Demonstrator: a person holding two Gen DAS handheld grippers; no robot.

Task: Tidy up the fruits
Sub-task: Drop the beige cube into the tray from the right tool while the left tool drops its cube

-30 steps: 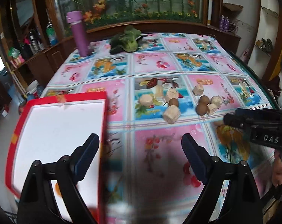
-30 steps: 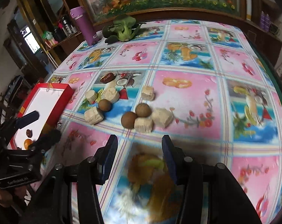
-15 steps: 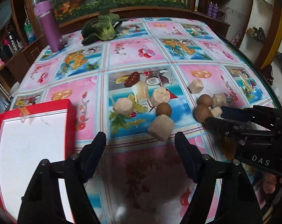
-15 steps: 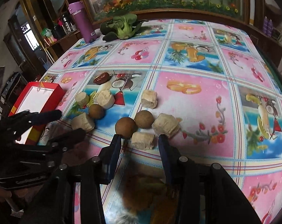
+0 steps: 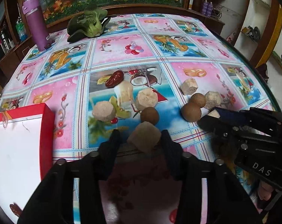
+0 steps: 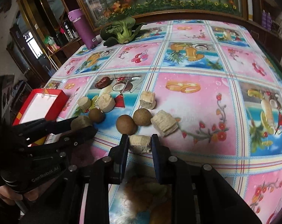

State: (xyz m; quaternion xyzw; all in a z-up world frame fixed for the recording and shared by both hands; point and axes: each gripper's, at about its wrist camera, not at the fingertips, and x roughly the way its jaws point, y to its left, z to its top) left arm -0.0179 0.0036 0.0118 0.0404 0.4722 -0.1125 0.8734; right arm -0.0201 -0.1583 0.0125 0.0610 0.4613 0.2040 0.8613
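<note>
Your left gripper [image 5: 141, 136]: jaws have just been closing and now sit against both sides of a tan chunk [image 5: 144, 137] on the cloth [image 5: 122, 44], clamped on it. Seen from your right wrist, that same chunk shows between the two black fingers at the left of the frame.

Your right gripper [image 6: 139, 141]: jaws have just been closing too, and now press on a pale block [image 6: 140, 143] resting on the cloth. From your left wrist only a pale corner of it shows between the fingertips.

Loose fruit, all on the cloth ahead of you:
- two brown balls [image 6: 126, 124] touching each other, just beyond the pale block;
- a third brown ball [image 5: 149, 115], just behind the tan chunk;
- a ridged pale piece [image 6: 164, 122] beside the pair of balls;
- a cut pale piece [image 6: 147, 99] farther back;
- two rounded pale lumps [image 5: 146, 99] and a tall white piece [image 5: 123, 93] near the middle panel;
- a red date [image 5: 114, 78] behind those.

Red box [image 5: 47, 127]: at your left, white inside; a dark item lies at its near corner, too cut off to name.

Far edge of the table: a purple bottle [image 5: 35, 23], upright, and a green bok choy [image 5: 88, 25] lying beside it.
</note>
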